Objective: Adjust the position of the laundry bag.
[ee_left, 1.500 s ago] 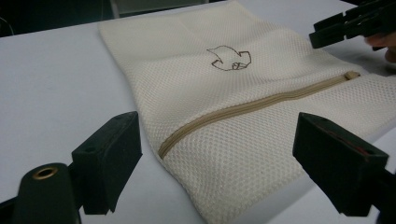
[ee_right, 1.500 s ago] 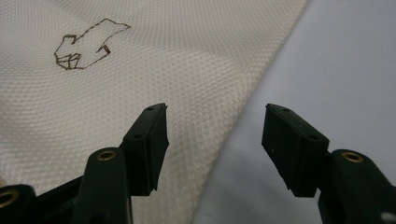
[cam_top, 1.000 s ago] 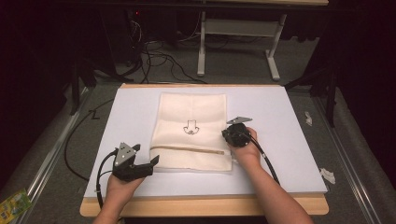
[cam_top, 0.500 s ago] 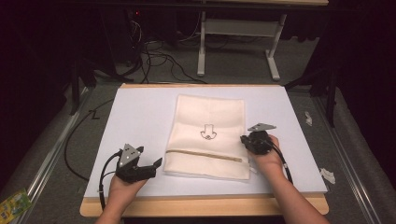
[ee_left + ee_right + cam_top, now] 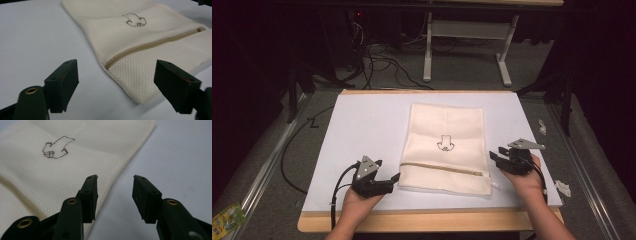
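While both jaws stand spread and empty, the mesh bag (image 5: 446, 148) lies flat between left gripper (image 5: 393, 179) and right gripper (image 5: 493, 156).

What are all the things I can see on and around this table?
Cream mesh zip bag: one, cream with a small dark drawn mark, flat in the middle of the sheet.
Tan zipper: one, tan, across the bag's near end.
White sheet: one, white, covering the tabletop.
Wooden table: one, light wood, edge showing at the front.
Black cables: several, black, on the floor beyond the table.
White table legs: one frame, white, at the back.
Left gripper: one, black, jaws open at the bag's near left corner.
Right gripper: one, black, jaws just opened, nothing between them, beside the bag's right edge.
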